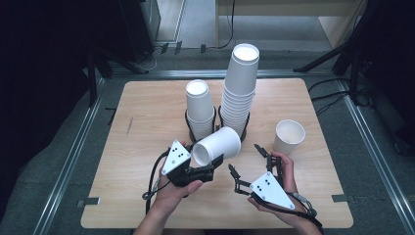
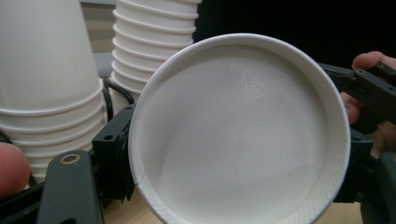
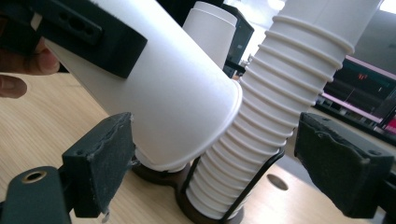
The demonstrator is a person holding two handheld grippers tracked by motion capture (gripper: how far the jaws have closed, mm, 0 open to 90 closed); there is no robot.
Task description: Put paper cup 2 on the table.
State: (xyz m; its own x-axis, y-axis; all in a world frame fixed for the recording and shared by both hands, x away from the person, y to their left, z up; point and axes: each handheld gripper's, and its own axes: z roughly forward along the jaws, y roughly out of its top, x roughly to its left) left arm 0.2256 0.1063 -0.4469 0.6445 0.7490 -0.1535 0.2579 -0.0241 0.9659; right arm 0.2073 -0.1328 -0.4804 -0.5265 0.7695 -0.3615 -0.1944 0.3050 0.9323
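- One paper cup (image 1: pixel 217 145) is in my left claw (image 1: pixel 208 169), lying on its side above the counter (image 1: pixel 147 127), mouth toward me, bottom pointing at the stacks; the jaws are pinched on its wall near the rim.
- Two stacks of cups stand in black ring holders at the back of the counter: a short stack (image 1: pixel 199 108) on the left and a tall stack (image 1: pixel 240 88) on the right. I cannot count the cups within them exactly.
- One more loose cup (image 1: pixel 288 136) stands upright, mouth up, near my right hand.
- My right claw (image 1: pixel 245 159) has its jaws spread apart and holds nothing; it sits just beside the held cup, not touching it.
- Progress, as I judge it: one cup is set out singly, a second is in hand and not yet placed, and most cups remain stacked.
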